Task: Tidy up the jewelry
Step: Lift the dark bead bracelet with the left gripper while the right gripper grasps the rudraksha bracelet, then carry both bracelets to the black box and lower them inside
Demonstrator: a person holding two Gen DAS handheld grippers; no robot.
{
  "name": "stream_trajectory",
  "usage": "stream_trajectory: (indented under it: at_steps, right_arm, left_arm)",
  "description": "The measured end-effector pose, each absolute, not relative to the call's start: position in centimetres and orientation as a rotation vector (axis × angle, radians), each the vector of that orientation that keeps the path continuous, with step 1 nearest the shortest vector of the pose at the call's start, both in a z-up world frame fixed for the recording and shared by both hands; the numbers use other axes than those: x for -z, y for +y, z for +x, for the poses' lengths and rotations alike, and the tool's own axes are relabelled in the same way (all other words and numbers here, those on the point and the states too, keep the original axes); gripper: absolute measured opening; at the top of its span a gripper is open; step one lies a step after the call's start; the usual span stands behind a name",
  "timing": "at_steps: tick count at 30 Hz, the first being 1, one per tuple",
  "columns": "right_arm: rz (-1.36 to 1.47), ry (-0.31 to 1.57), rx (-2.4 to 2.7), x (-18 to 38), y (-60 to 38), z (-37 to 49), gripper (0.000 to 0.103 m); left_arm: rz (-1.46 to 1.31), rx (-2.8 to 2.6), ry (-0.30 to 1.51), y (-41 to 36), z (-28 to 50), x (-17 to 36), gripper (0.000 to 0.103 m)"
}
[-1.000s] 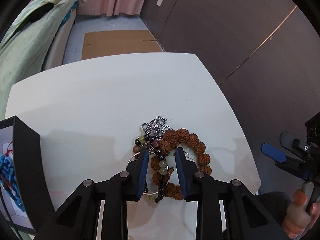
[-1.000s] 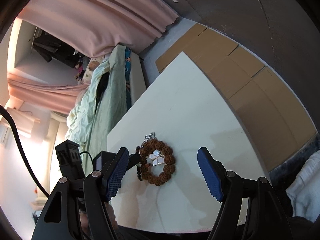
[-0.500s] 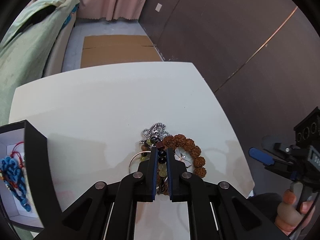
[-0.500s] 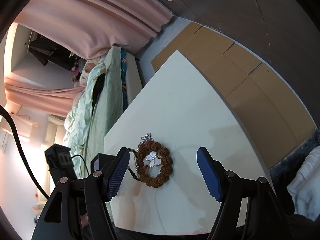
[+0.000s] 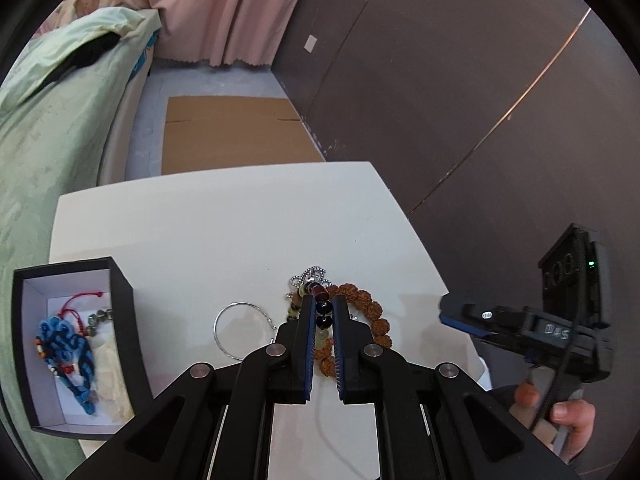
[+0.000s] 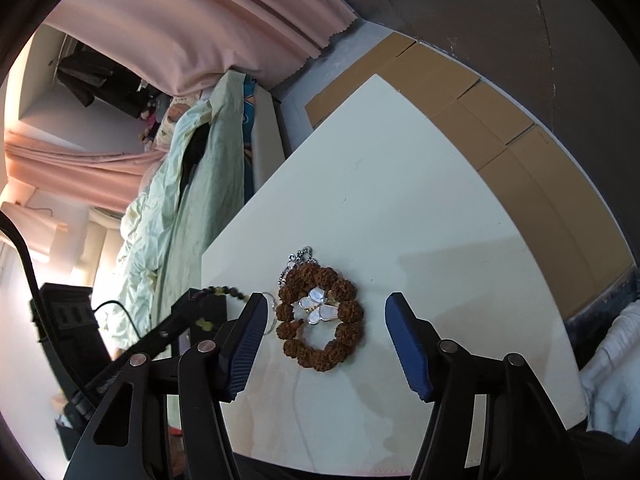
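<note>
My left gripper (image 5: 323, 308) is shut on a mixed-bead bracelet (image 5: 322, 307) of dark, brown and pale beads and holds it above the white table (image 5: 224, 224). Below lie a brown seed-bead bracelet (image 6: 320, 316) with a white butterfly pendant (image 6: 318, 306) in its ring, a silver ball chain (image 6: 298, 258) and a thin silver bangle (image 5: 240, 330). A black open box (image 5: 76, 344) at the left holds a blue knotted piece (image 5: 66, 350). My right gripper (image 6: 326, 340) is open and empty, hovering over the brown bracelet.
A bed with a green cover (image 5: 48, 128) runs along the table's left side. Flat cardboard (image 5: 232, 132) lies on the floor beyond the table. A dark wall (image 5: 460, 80) stands to the right. The table's right edge (image 6: 552, 280) is close.
My left gripper shut on the mixed-bead bracelet and lifted it off the pile, uncovering the silver bangle. The box has come further into view. The right gripper stayed open.
</note>
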State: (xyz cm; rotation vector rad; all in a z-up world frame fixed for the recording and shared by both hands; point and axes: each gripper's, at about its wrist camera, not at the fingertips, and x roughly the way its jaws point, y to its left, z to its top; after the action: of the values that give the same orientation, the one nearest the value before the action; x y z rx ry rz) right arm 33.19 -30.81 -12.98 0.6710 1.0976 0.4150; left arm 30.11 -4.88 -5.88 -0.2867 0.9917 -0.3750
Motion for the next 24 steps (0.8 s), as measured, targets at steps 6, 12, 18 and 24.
stream_trajectory:
  at_steps: [6, 12, 18, 24]
  right_arm:
    - [0.569, 1.135, -0.374, 13.7, -29.2, 34.1, 0.057]
    - [0.450, 1.174, -0.340, 14.3, -27.4, 34.8, 0.050]
    - [0.294, 1.187, -0.307, 14.6, -25.1, 34.9, 0.044]
    - [0.192, 1.190, -0.257, 14.9, -24.2, 35.1, 0.021]
  left_arm:
    - [-0.298, 0.370, 0.961, -3.6, 29.5, 4.7, 0.008]
    - [-0.313, 0.348, 0.930, -1.7, 28.8, 3.9, 0.008]
    - [-0.324, 0.327, 0.901, 0.2, 28.0, 3.0, 0.008]
    - [-0.339, 0.308, 0.880, 1.9, 27.3, 2.2, 0.008]
